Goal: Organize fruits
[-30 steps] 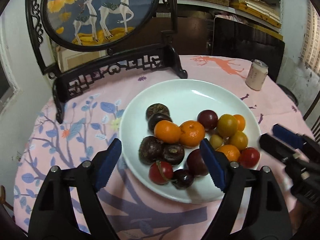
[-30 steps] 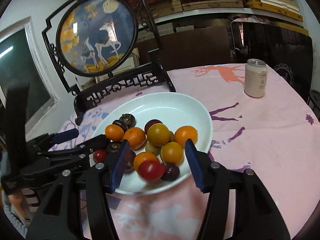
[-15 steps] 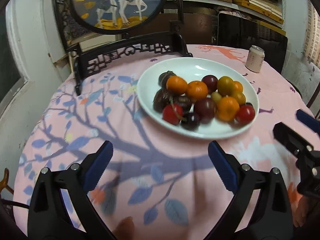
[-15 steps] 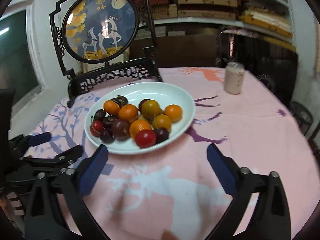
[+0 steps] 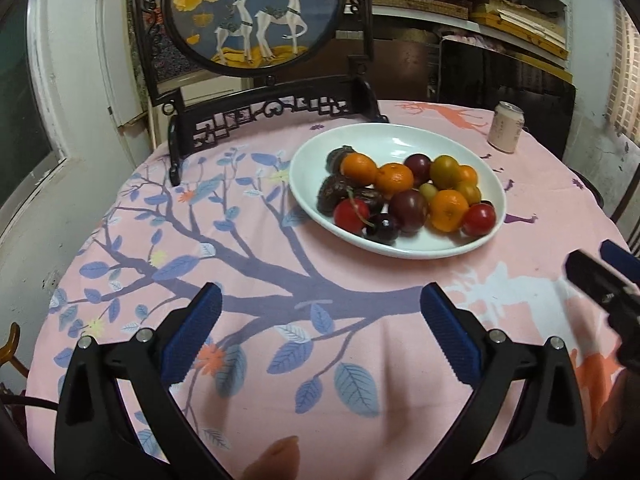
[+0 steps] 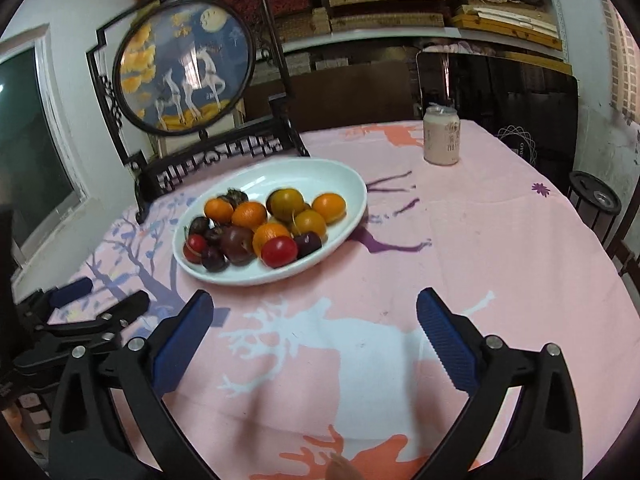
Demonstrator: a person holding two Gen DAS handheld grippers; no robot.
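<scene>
A white oval plate (image 5: 384,136) (image 6: 340,176) on the pink tablecloth holds several fruits: orange mandarins (image 5: 394,178) (image 6: 249,216), red cherry tomatoes (image 5: 479,219) (image 6: 279,252), dark plums (image 5: 409,207) (image 6: 237,244) and dark cherries (image 5: 383,226). My left gripper (image 5: 320,308) stands open over bare cloth, well short of the plate's near rim, with nothing between its blue pads. My right gripper (image 6: 314,312) is likewise open and empty, back from the plate. Each gripper shows at the edge of the other's view.
A round deer picture on a black carved stand (image 5: 256,12) (image 6: 184,64) rises behind the plate. A pale drink can (image 5: 507,127) (image 6: 442,135) stands at the far right. The round table (image 6: 520,240) drops off at its edges; shelves and a dark chair lie beyond.
Both grippers have drawn back from the plate toward the table's near edge and their jaws have spread wide. The fruits stay in the plate.
</scene>
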